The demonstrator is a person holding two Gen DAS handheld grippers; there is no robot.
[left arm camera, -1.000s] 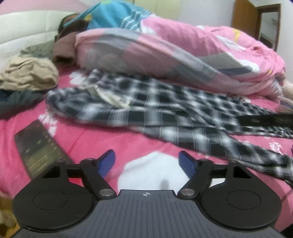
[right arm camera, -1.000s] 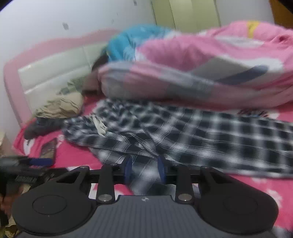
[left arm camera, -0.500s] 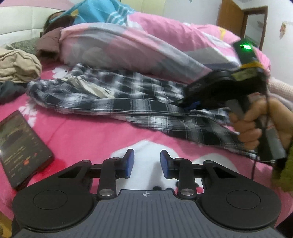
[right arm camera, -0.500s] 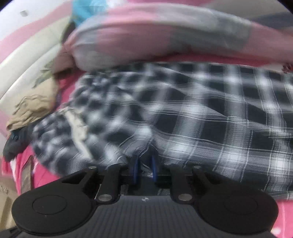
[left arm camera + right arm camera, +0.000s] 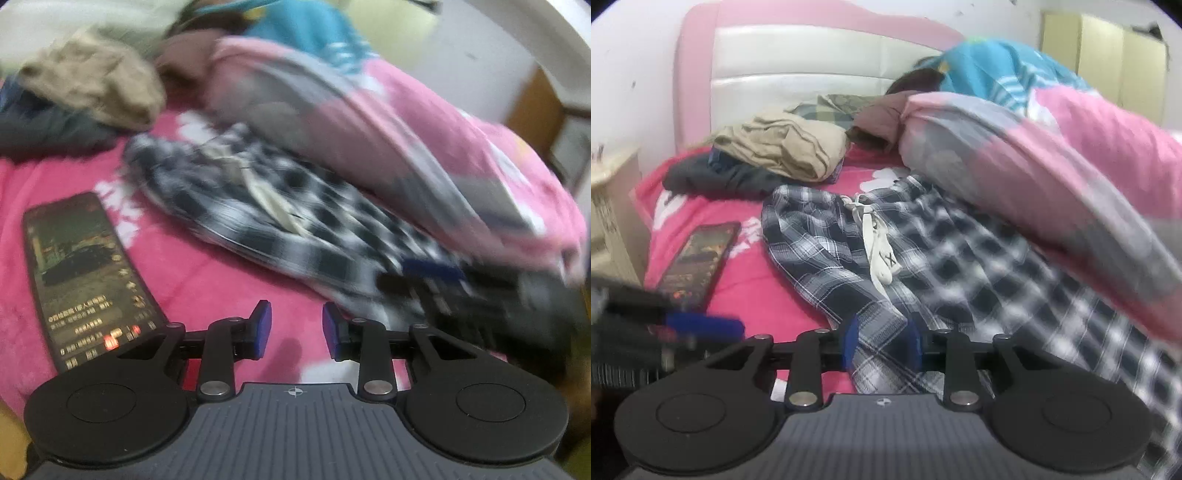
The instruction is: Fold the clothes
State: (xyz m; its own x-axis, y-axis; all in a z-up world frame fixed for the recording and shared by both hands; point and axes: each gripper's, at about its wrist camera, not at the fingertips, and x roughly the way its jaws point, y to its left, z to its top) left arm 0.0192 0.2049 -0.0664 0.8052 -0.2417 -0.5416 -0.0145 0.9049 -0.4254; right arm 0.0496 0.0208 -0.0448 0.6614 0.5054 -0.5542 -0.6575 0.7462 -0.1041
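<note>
I count one plaid trousers (image 5: pixel 827 258) spread on the pink bed (image 5: pixel 746 280), one phone (image 5: pixel 701 258), two tongs. My left tongs (image 5: pixel 296 329) gape, empty; my right tongs (image 5: pixel 880 348), just widening, straddle plaid cloth.

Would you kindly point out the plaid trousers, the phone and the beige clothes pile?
plaid trousers (image 5: pixel 827 258): right wrist view, on the waist part.
phone (image 5: pixel 698 258): right wrist view, middle of its screen.
beige clothes pile (image 5: pixel 783 147): right wrist view, top folds.

An "X" shows on the white drawstring tag (image 5: pixel 886 263); phone (image 5: pixel 86 273) text illegible.
</note>
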